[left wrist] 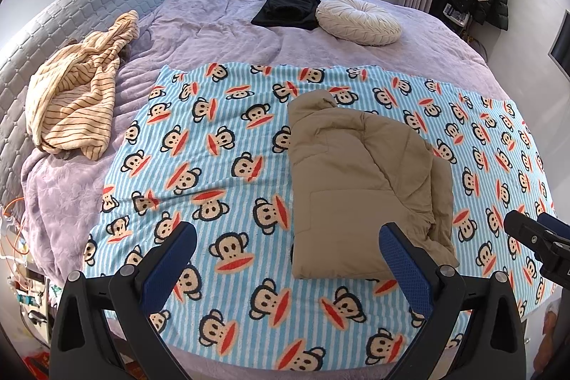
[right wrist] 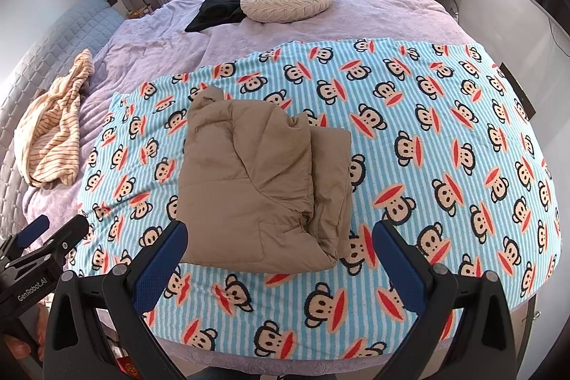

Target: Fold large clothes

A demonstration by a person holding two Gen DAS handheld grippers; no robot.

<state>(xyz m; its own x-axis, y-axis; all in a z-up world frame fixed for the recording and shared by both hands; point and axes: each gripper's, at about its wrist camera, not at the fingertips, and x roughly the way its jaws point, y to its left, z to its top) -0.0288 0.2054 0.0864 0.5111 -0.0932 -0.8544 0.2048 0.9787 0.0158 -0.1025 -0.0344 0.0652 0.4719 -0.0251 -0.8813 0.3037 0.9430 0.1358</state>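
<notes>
Hovering at the bottom of each frame, the left gripper [left wrist: 288, 259] and right gripper [right wrist: 279, 255] gape wide, holding nothing. Beyond lies the folded tan padded jacket [left wrist: 359, 184] [right wrist: 256, 180], mid-frame on the monkey-print striped blanket [left wrist: 213, 166] [right wrist: 427, 148].

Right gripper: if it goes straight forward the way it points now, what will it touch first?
Probably the folded tan jacket lying on the monkey-print blanket; the open right gripper points at its near edge, though depth is unclear.
</notes>
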